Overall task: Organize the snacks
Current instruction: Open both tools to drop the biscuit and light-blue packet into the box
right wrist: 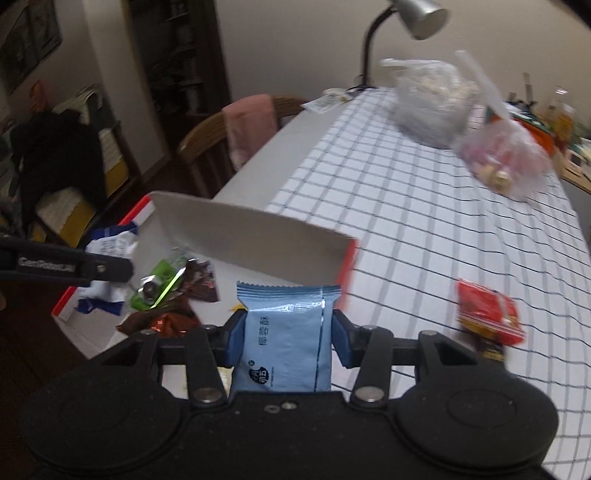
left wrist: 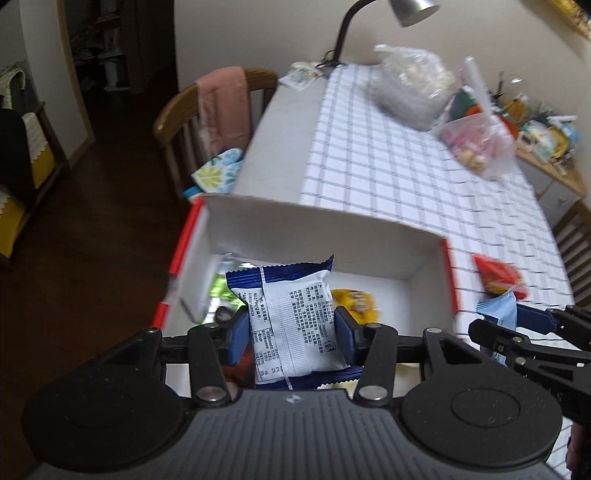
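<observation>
Snacks: go in the white box (left wrist: 332,229).
Left gripper (left wrist: 291,328): squeezes a dark blue packet (left wrist: 291,317) over the box.
Right gripper (right wrist: 286,332): squeezes a light blue packet (right wrist: 286,339), ready to drop in.

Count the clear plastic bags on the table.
2: a large whitish bag near the lamp, and a smaller bag of pink sweets right of it. Others may be out of frame.

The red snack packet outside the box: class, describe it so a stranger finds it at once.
Start at the checked tablecloth, then the white box near its edge. Right of the box lies the red snack packet, alone on the cloth, outside the box and in neither gripper.
</observation>
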`<act>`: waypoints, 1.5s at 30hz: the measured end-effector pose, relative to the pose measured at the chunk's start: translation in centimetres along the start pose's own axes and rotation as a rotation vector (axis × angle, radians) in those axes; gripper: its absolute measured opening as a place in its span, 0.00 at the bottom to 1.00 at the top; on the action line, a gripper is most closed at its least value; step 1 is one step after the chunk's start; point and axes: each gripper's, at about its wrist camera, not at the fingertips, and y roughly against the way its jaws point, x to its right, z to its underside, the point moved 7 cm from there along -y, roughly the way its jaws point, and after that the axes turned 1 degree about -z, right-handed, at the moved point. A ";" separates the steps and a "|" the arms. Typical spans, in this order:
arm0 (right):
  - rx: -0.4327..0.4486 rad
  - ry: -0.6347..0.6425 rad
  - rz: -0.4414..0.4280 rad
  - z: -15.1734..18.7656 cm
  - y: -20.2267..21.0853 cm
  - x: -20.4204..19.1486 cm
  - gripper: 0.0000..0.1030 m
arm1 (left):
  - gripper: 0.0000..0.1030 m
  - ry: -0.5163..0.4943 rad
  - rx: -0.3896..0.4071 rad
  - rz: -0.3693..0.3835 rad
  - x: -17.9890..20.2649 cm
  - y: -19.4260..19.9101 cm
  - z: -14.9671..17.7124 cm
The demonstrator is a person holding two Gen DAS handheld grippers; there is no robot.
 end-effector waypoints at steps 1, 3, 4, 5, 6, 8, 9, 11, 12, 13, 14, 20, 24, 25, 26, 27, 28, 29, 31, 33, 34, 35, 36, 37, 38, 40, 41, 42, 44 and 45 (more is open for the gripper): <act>-0.012 0.019 -0.005 0.0 -0.8 -0.7 0.45 | 0.46 -0.008 -0.009 -0.012 -0.4 -0.5 0.0; -0.036 0.047 -0.025 0.2 -2.2 -2.1 0.45 | 0.46 -0.015 -0.026 -0.036 -1.3 -1.5 0.2; -0.050 0.056 -0.027 0.3 -3.0 -2.5 0.45 | 0.46 -0.021 -0.036 -0.039 -1.5 -2.0 0.3; -0.062 0.067 -0.028 0.5 -3.6 -2.9 0.45 | 0.46 -0.025 -0.046 -0.045 -1.7 -2.6 0.5; -0.072 0.074 -0.030 0.7 -4.1 -3.2 0.45 | 0.46 -0.032 -0.056 -0.052 -1.7 -3.1 0.8; -0.090 0.084 -0.035 1.3 -4.8 -3.7 0.45 | 0.46 -0.052 -0.071 -0.058 -1.6 -4.0 1.3; -0.099 0.091 -0.032 1.6 -5.2 -3.9 0.45 | 0.46 -0.064 -0.075 -0.057 -1.5 -4.3 1.7; -0.113 0.106 -0.031 2.2 -5.6 -4.2 0.45 | 0.46 -0.086 -0.084 -0.064 -1.3 -5.1 2.3; -0.119 0.110 -0.029 2.5 -5.8 -4.4 0.45 | 0.46 -0.092 -0.092 -0.068 -1.3 -5.4 2.6; -0.126 0.113 -0.029 2.7 -6.0 -4.5 0.45 | 0.46 -0.095 -0.102 -0.069 -1.3 -5.8 2.8; -0.133 0.115 -0.031 3.0 -6.1 -4.6 0.45 | 0.46 -0.097 -0.113 -0.072 -1.3 -6.1 3.1; -0.145 0.128 -0.034 3.9 -6.3 -4.7 0.46 | 0.47 -0.110 -0.150 -0.082 -1.2 -7.3 4.2; -0.142 0.124 -0.042 4.2 -5.9 -4.8 0.50 | 0.47 -0.103 -0.146 -0.084 -1.1 -7.4 4.4; -0.138 0.124 -0.044 4.2 -5.7 -4.8 0.52 | 0.47 -0.098 -0.145 -0.083 -1.2 -7.4 4.4; -0.133 0.122 -0.046 4.1 -5.7 -4.9 0.56 | 0.48 -0.096 -0.143 -0.078 -1.2 -7.3 4.4; -0.129 0.120 -0.048 4.1 -5.5 -4.8 0.57 | 0.49 -0.097 -0.139 -0.073 -1.2 -7.3 4.4; -0.126 0.117 -0.047 4.0 -5.3 -4.8 0.60 | 0.52 -0.097 -0.133 -0.071 -1.2 -7.1 4.4; -0.121 0.114 -0.048 4.0 -5.1 -4.8 0.61 | 0.55 -0.094 -0.128 -0.069 -1.1 -7.0 4.3; -0.115 0.110 -0.053 4.0 -4.5 -4.7 0.62 | 0.56 -0.087 -0.117 -0.058 -1.1 -6.6 4.2; -0.103 0.101 -0.057 3.9 -3.8 -4.5 0.64 | 0.56 -0.081 -0.106 -0.048 -1.0 -6.1 4.1; -0.095 0.095 -0.059 3.9 -3.4 -4.3 0.65 | 0.57 -0.081 -0.099 -0.043 -0.9 -5.8 4.1; -0.087 0.090 -0.062 3.8 -3.0 -4.2 0.67 | 0.59 -0.082 -0.091 -0.039 -0.8 -5.5 4.1; -0.079 0.087 -0.062 3.8 -2.5 -4.1 0.69 | 0.59 -0.084 -0.082 -0.037 -0.7 -5.1 4.1; -0.068 0.086 -0.059 3.7 -2.0 -4.0 0.73 | 0.59 -0.085 -0.074 -0.032 -0.6 -4.7 4.0; -0.058 0.084 -0.057 3.6 -1.4 -3.9 0.75 | 0.59 -0.085 -0.064 -0.025 -0.4 -4.3 4.0; -0.039 0.079 -0.061 3.3 -0.4 -3.7 0.77 | 0.60 -0.082 -0.047 -0.013 -0.2 -3.5 4.0; -0.030 0.077 -0.057 3.1 0.1 -3.6 0.79 | 0.60 -0.082 -0.037 -0.008 -0.1 -3.1 4.0; -0.021 0.074 -0.050 3.0 0.7 -3.4 0.80 | 0.60 -0.082 -0.027 -0.004 0.0 -2.8 3.9; -0.003 0.068 -0.043 2.8 1.7 -3.1 0.83 | 0.61 -0.080 -0.006 0.006 0.3 -2.0 3.8; 0.007 0.063 -0.035 2.7 2.3 -2.9 0.84 | 0.61 -0.077 0.010 0.008 0.4 -1.5 3.7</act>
